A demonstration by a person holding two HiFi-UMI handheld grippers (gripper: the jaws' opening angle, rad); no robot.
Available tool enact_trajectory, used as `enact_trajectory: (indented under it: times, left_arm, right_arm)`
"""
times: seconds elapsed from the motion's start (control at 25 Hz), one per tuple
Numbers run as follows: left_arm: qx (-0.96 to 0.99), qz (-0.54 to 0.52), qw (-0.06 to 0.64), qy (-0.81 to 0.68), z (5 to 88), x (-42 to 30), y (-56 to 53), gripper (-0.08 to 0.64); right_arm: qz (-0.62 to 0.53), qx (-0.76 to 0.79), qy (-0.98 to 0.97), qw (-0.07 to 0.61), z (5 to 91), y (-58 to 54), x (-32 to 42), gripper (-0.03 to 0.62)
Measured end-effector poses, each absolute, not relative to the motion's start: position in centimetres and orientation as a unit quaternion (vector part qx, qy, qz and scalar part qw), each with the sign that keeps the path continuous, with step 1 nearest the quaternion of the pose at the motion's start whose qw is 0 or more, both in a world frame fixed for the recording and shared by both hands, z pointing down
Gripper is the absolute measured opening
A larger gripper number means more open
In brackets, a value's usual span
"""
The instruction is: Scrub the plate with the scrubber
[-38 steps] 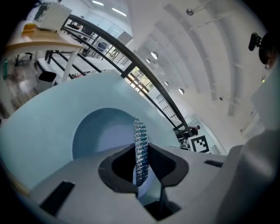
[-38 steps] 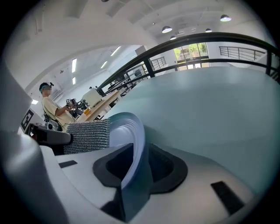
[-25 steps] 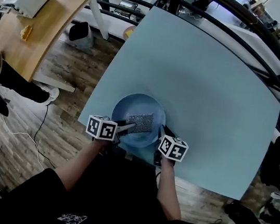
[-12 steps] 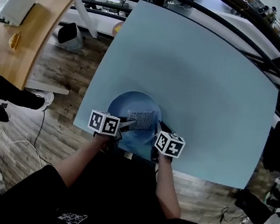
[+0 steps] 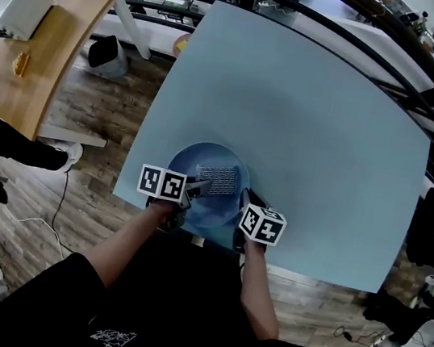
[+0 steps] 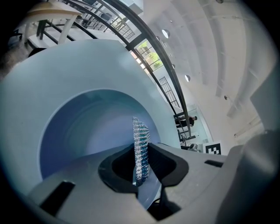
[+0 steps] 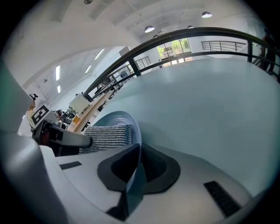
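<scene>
A blue plate lies near the front edge of the pale blue table. On it rests a flat silver-grey scrubber. My left gripper is shut on the scrubber's near edge; in the left gripper view the scrubber stands edge-on between the jaws over the plate. My right gripper is shut on the plate's right rim; in the right gripper view the rim runs between the jaws, with the scrubber lying to the left.
A wooden desk with a white box stands at the left over wood flooring. A black railing curves round the table's far side. A person's leg and shoe show at the left.
The scrubber has slid a little farther up the plate with my left gripper. Over the second, the view shifted so the table sits slightly more left. The right gripper holds its place.
</scene>
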State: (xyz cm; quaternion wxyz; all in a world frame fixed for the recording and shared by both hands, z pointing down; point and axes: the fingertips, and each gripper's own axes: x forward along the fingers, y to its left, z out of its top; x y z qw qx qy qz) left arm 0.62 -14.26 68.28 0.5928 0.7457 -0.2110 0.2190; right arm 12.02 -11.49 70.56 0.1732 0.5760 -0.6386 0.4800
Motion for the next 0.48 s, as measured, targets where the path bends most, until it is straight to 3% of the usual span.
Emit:
enact_trajectory:
  times: [0.48]
  left_arm:
    - [0.74, 0.212, 0.58, -0.267, 68.0, -2.4, -17.6, 0.084]
  right_arm:
    - [0.479, 0.573, -0.639, 0.18, 70.6, -11.7, 11.9, 0.02]
